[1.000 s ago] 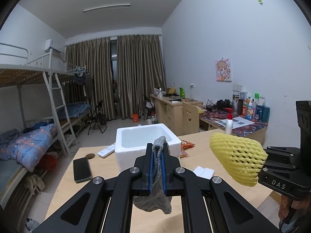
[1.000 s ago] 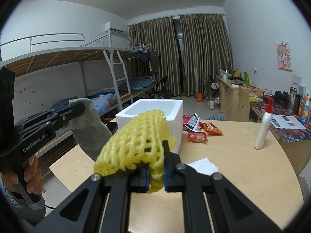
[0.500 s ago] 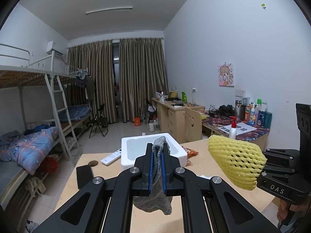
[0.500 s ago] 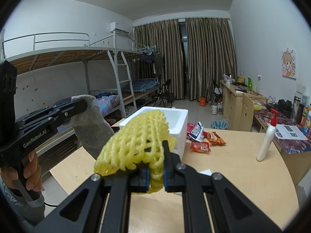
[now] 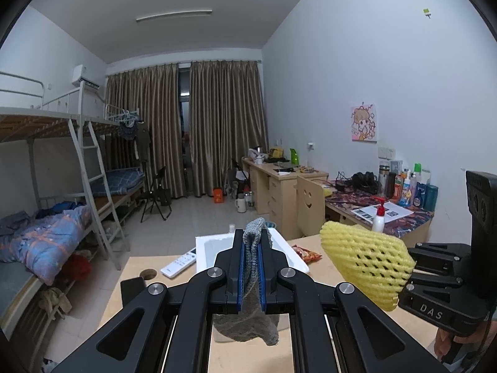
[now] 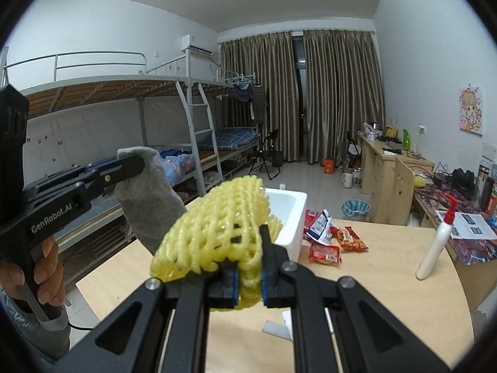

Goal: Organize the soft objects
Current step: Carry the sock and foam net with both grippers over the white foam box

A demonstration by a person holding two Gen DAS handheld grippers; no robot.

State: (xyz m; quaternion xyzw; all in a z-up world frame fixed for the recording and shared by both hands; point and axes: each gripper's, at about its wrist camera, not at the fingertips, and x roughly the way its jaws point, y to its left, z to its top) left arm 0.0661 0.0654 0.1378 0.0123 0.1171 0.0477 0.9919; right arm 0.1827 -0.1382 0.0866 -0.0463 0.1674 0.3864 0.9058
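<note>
I see a risk: both soft pieces are pinched only at one edge, so either can slip out before it reaches the foam box (image 6: 287,214).

My left gripper (image 5: 251,267) has its jaws clamped on the grey sock (image 5: 248,317), which hangs toward 6 o'clock. My right gripper (image 6: 250,275) is clamped on the yellow foam net (image 6: 217,233), which bulges toward 11 o'clock. Both are above the tabletop (image 6: 388,279).
</note>
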